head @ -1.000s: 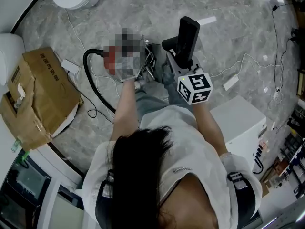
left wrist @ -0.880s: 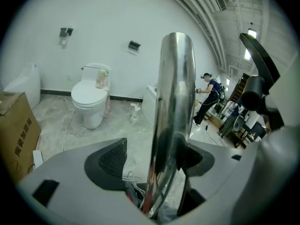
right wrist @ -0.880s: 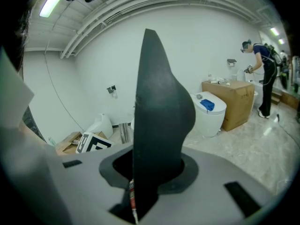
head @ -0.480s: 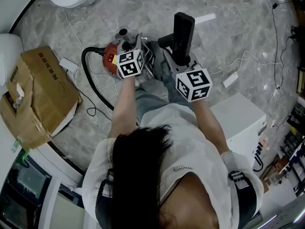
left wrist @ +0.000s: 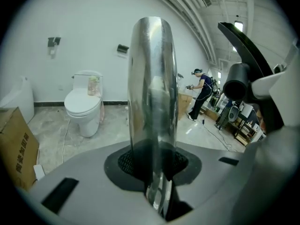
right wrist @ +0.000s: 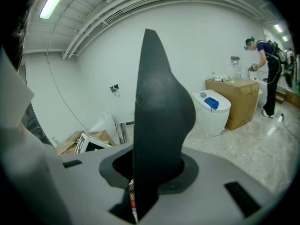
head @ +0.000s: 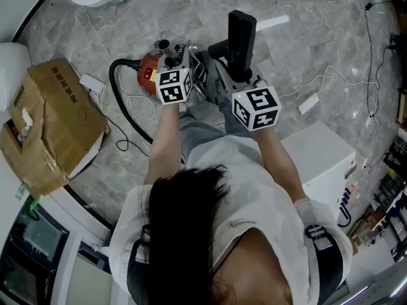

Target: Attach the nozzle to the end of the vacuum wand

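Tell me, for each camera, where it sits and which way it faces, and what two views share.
Head view: on the person's head, facing steeply down at the floor; shows hair, both arms, left tool, right tool.
Left gripper view: on the left tool, facing along its jaws, closing on the wand; no body.
Right gripper view: on the right tool, facing along jaws clamped on the nozzle; no body.
Shared: head and left gripper views both show the nozzle.

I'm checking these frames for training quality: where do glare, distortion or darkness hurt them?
Left gripper view: fisheye bending, black corners, bright streaks on the shiny wand. Right gripper view: nozzle is a dark shape, ceiling lamp flares. Head view: evenly lit, sharp.
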The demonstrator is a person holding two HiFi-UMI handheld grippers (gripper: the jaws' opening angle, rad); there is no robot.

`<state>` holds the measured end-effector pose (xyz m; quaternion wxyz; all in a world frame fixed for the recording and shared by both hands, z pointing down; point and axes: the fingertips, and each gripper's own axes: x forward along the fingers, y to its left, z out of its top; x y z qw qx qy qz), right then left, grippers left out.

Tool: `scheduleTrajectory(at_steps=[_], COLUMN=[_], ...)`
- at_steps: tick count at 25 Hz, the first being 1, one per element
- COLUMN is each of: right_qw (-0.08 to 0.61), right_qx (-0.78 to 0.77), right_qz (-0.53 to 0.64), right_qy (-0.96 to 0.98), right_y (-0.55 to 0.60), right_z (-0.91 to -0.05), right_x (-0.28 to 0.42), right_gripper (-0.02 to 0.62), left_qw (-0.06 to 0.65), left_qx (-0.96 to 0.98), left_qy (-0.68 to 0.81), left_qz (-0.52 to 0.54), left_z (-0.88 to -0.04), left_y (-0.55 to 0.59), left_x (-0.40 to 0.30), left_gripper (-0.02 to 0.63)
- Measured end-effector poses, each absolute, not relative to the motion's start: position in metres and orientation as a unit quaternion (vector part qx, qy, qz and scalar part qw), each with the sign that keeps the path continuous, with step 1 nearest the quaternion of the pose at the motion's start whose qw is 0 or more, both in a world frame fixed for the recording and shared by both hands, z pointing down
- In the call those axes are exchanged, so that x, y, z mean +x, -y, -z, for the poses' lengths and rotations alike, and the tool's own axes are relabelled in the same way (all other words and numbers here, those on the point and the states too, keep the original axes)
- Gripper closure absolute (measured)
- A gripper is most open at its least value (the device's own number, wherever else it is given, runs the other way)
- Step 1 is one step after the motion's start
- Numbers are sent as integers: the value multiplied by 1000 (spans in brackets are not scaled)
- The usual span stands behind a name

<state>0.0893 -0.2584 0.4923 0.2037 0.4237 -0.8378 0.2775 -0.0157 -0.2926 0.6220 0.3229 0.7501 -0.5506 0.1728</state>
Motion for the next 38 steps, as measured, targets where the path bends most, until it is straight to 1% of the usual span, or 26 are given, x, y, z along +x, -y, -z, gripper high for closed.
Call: scheduleTrajectory(at_steps=[15,23,29,32,38], right_qw=[205,186,195,211,219], right_qx=[394,368,340,323,312], right_qz=[-255,-226,-204,-196,-196], right_qy=[859,883,897,902,903], right_y=[243,234,226,222,220], right_z=[-477,-439,-419,-417,-414], right_x=[69,63,59,56,54], right_gripper=[489,489,489,489,489], left_qw=[279,259,248,243,235], left_qx=[806,822,832,835,841], left_qy=[490,476,462,460,451], left_qz=[-181,-177,-179,-179,-184], left_z=[-588,-576,-569,-566,-562], left_y=[245,232,228,228,225], left_x=[21,37,52,57,67], left_gripper=[520,522,522,522,522])
